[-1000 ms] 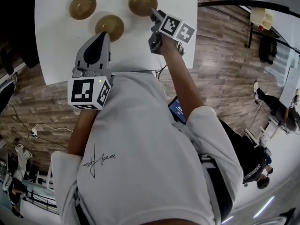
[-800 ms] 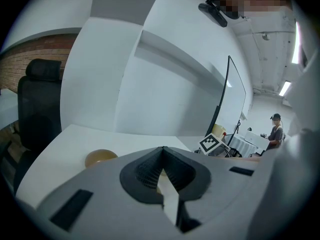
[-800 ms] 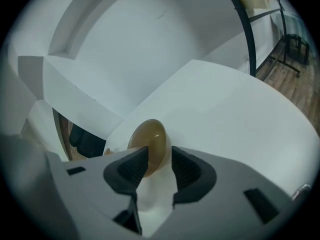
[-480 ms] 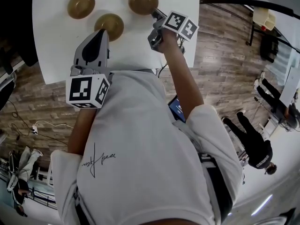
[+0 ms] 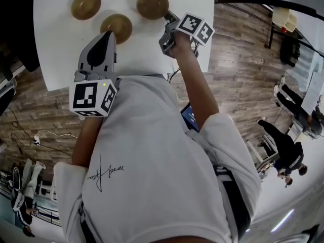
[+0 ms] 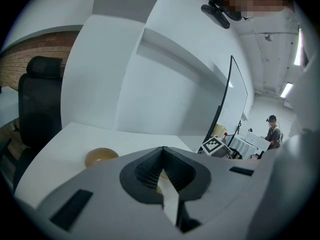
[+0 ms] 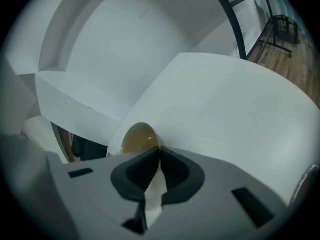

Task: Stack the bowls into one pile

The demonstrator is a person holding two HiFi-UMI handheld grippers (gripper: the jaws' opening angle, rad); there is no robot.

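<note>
1. Three round, glossy amber bowls sit apart along the frame's top, their hollows bare: the upper-right bowl (image 5: 152,4), the middle bowl (image 5: 116,26) and the upper-left bowl (image 5: 85,5).
2. The right gripper (image 5: 166,17) has its jaws pinched narrowly on the upper-right bowl's thin rim.
3. The left gripper (image 5: 107,35) has its jaws pressed together, empty, just below the middle bowl.
4. All three bowls rest on a smooth white table (image 5: 61,54).

Near side of the bowl (image 7: 139,136) behind the right gripper (image 7: 159,150) jaws.
</note>
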